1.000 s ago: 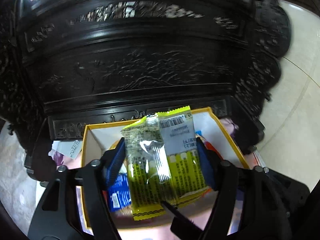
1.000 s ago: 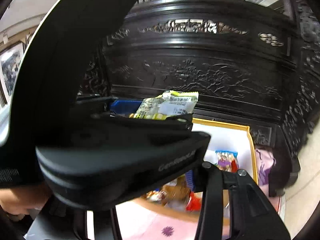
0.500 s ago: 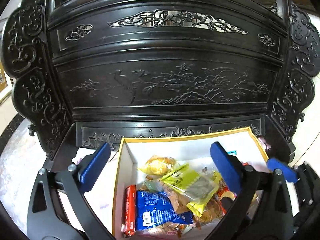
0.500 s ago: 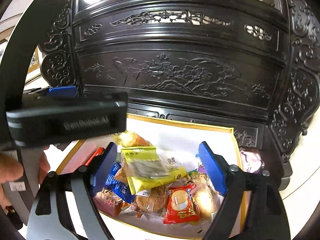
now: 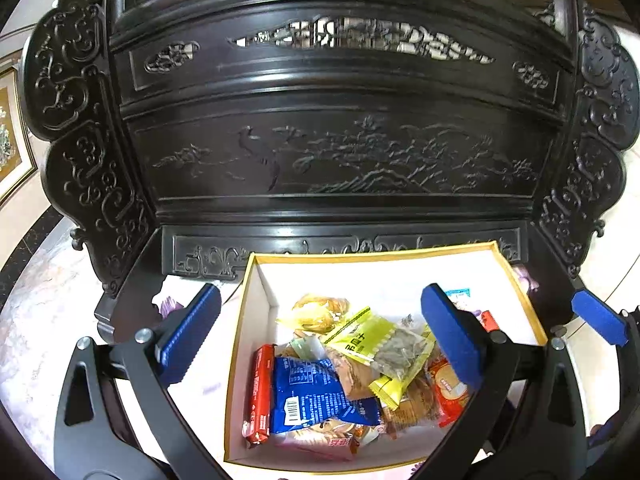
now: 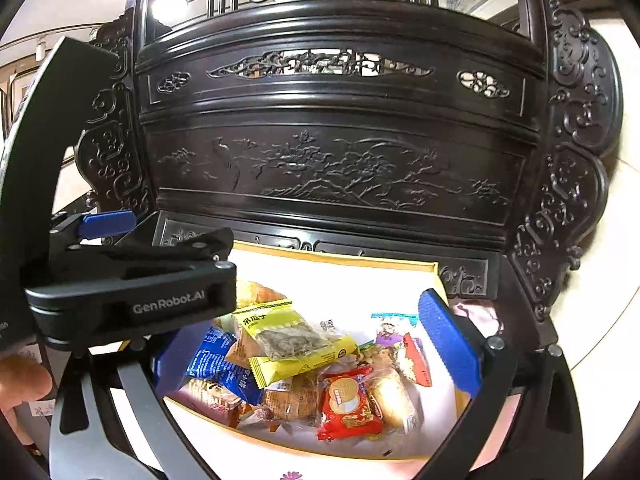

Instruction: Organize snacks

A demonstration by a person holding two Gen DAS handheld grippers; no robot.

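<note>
Both my claws are hovering over the box, side by side, pointing down into it.

My left claw is standing wide, its blue pads spread far apart and pressing on nothing. One pad is hanging outside the box's left wall; the other is over the right half of the pile.

My right claw is opening, jaws already wide. Snacks are lying below the gap, none pinched. Its right pad is hanging over the box's right side. The left pad is mostly hiding behind the left claw's black body, which is crossing the near left of the right wrist view.

The yellow packet is lying on top of the heap in the box, tilted, between and below my left pads and touching neither. In the right wrist view it is sitting near the middle of the gap, closer to the left pad.

A blue packet is lying beside and partly under the yellow one. A red stick pack is leaning along the box's left wall. A red biscuit pack is lying at the near edge, just beside a pale bread roll.

The box is sitting on a pale cloth, backed by dark carved furniture.

A fingertip is showing at the left edge of the right wrist view.
</note>
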